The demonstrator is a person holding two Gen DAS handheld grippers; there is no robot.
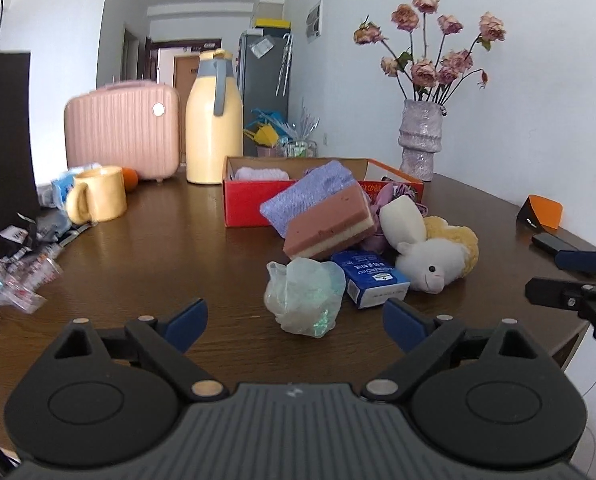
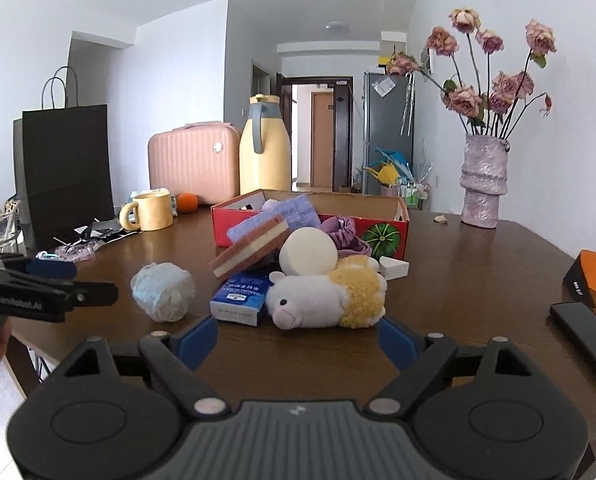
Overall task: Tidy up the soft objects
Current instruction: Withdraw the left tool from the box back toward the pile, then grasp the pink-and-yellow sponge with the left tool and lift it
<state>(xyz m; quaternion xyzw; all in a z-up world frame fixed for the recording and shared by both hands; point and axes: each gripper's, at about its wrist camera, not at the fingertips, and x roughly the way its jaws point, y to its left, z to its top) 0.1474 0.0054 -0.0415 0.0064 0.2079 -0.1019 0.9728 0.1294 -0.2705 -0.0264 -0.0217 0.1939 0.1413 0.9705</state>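
i count two sponges (image 2: 254,240), one plush sheep (image 2: 318,300), one tissue pack (image 2: 240,294), one mug (image 2: 150,210), perhaps two scrunchies (image 2: 344,236).

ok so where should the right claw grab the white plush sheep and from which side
Take the plush sheep across its white midsection, behind the head, coming straight in from the near table edge. It lies on its side, facing left toward the blue tissue pack, its yellow fleece to the right. The right claw is open and already lined up; the soft body should compress easily.
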